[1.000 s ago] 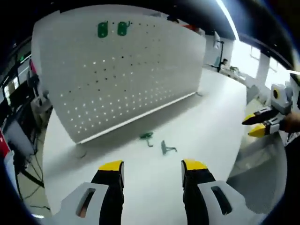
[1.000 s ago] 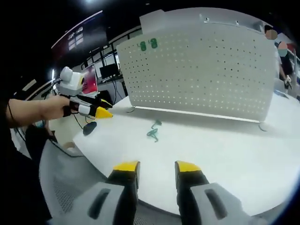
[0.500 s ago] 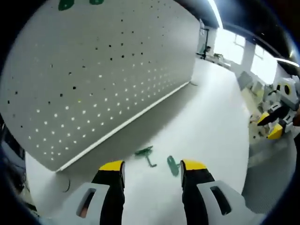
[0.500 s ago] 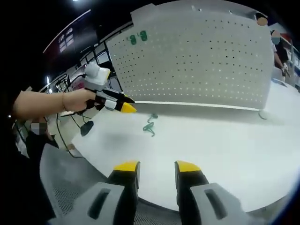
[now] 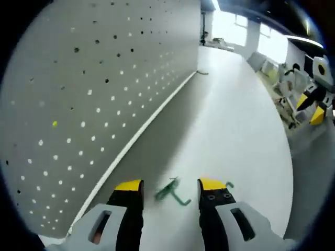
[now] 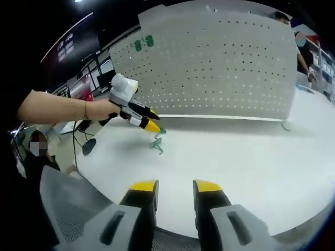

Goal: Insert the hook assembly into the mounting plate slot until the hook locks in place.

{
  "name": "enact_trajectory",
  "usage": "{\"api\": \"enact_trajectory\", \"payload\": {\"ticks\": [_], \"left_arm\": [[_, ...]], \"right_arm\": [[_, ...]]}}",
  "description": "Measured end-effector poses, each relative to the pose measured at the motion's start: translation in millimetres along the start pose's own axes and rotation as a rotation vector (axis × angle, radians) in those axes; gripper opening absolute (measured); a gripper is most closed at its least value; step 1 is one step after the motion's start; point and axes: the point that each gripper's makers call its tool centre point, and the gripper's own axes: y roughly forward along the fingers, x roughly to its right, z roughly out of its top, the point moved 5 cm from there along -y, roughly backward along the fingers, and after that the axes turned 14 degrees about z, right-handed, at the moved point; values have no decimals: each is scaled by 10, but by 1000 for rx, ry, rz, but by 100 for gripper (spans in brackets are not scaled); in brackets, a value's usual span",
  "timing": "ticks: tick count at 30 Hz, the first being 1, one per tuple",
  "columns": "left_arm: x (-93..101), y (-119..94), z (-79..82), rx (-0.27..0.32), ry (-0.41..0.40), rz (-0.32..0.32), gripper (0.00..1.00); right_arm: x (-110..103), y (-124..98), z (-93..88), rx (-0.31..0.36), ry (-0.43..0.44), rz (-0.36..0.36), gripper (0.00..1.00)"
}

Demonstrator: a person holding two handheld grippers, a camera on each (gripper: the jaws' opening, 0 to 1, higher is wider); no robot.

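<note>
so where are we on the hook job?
Early. Two green hooks already hang high on the pegboard. In hand: the left gripper, jaws open, is down over the loose hook on the table, nothing gripped. Right gripper is open, idle. Grasping and inserting remain.

I see a matt white perforated panel (image 5: 78, 94) at left, sheet-like, a smooth matt white tabletop (image 5: 235, 136), glossy green plastic-looking hooks (image 5: 172, 192) at bottom, and my left claw (image 5: 170, 189) tipped in yellow plastic.
</note>
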Motion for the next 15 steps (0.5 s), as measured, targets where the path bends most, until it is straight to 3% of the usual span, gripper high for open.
{"api": "enact_trajectory", "payload": {"ticks": [1,3,5,9,15], "left_arm": [[3,24,1,-6,10,-4,39],[-5,77,-52,-81,28,-13,36],[12,109,-22,-65,36,-36,30],[0,156,-20,-94,142,-63,25],[29,194,-11,-135,135,-111,24]], "right_arm": [[8,1,-2,2,7,-4,23],[28,2,-3,6,14,-13,23],[40,5,-3,7,15,-18,23],[56,10,-16,7,18,-33,23],[67,-8,-10,15,19,-42,23]]}}
